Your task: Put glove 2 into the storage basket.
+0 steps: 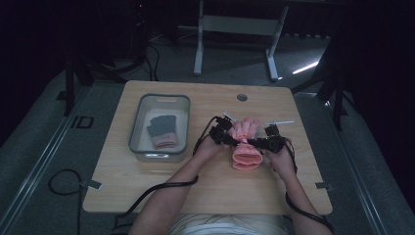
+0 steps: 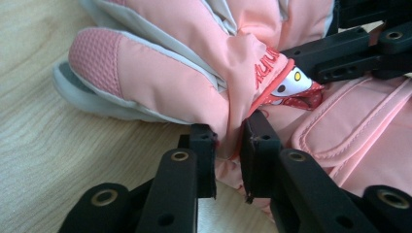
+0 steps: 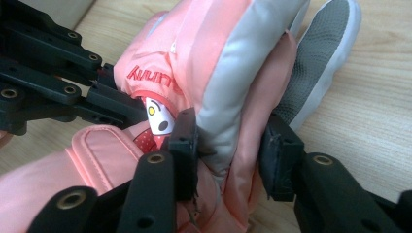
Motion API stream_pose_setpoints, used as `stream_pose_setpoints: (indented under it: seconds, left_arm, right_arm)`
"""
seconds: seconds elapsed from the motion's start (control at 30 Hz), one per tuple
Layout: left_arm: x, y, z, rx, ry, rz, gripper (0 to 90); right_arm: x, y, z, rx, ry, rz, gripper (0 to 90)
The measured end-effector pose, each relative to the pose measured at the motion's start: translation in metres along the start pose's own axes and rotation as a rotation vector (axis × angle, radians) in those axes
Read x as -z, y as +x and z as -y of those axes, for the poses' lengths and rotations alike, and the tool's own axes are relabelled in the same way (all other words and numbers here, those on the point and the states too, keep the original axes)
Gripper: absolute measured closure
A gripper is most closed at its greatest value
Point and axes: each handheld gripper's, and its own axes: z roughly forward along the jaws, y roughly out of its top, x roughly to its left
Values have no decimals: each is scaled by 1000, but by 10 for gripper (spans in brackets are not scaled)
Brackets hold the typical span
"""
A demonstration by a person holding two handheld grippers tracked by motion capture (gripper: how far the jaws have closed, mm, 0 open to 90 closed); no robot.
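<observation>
a pink padded winter glove (image 1: 246, 142) lies near the middle of the wooden table (image 1: 147, 181), its cuff toward the person and its fingers pointing away. the left gripper (image 1: 234, 140) comes in from the glove's left side and the right gripper (image 1: 254, 142) from its right, and the two meet at the glove's middle, close together

in the left gripper view the jaws are pinched tight on a fold of the glove's pink fabric (image 2: 228, 131), with only that thin layer between the pads, beside a small cartoon patch and red lettering. the glove's fingers, with a textured pink panel and grey trim, spread across the table behind, and the other gripper's black linkage reaches in at the upper right

in the right gripper view the right gripper (image 3: 228, 155) has its jaws about half closed around a thicker bunch of the glove (image 3: 233, 97), pink and grey layers filling the gap and both pads pressing on it. a grey grip-textured fingertip sticks out beyond, resting on the table

to the left of the glove, well apart, stands a clear plastic bin with a grey rim (image 1: 142, 103); inside lies a dark grey glove with a pinkish cuff (image 1: 161, 129)
</observation>
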Motion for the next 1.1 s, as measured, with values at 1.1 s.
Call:
stream_pose_setpoints:
  seconds: [1.1]
  left_arm:
    - [119, -23, -19, -81, -76, -194, 802]
  right_arm:
    - [33, 68, -62, 106, -130, -83, 661]
